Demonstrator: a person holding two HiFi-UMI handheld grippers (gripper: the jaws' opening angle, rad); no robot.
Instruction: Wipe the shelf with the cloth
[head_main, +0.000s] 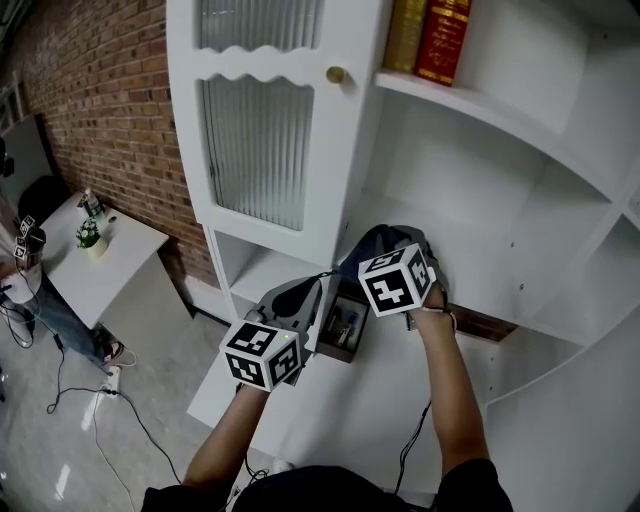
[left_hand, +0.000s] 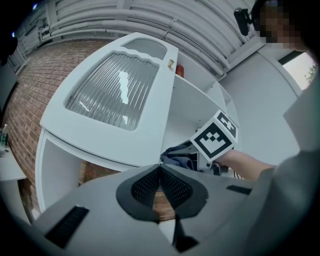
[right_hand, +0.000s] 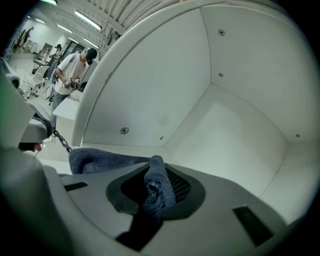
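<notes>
The right gripper (head_main: 402, 238) rested at the front of the white wooden cabinet's middle shelf (head_main: 480, 262), with a dark blue-grey cloth (head_main: 374, 246) bunched at its tip. The left gripper (head_main: 308, 288) hung lower, below the ribbed-glass door (head_main: 262, 150). Red and gold books (head_main: 430, 35) stood above.

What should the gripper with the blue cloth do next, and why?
Probably push the right gripper forward and sweep the cloth across the shelf toward its back corner. Its jaws are shut on the cloth, with a fold hanging out in front, and the bare white board lies just ahead. The left gripper is shut on nothing, so it need not help.
</notes>
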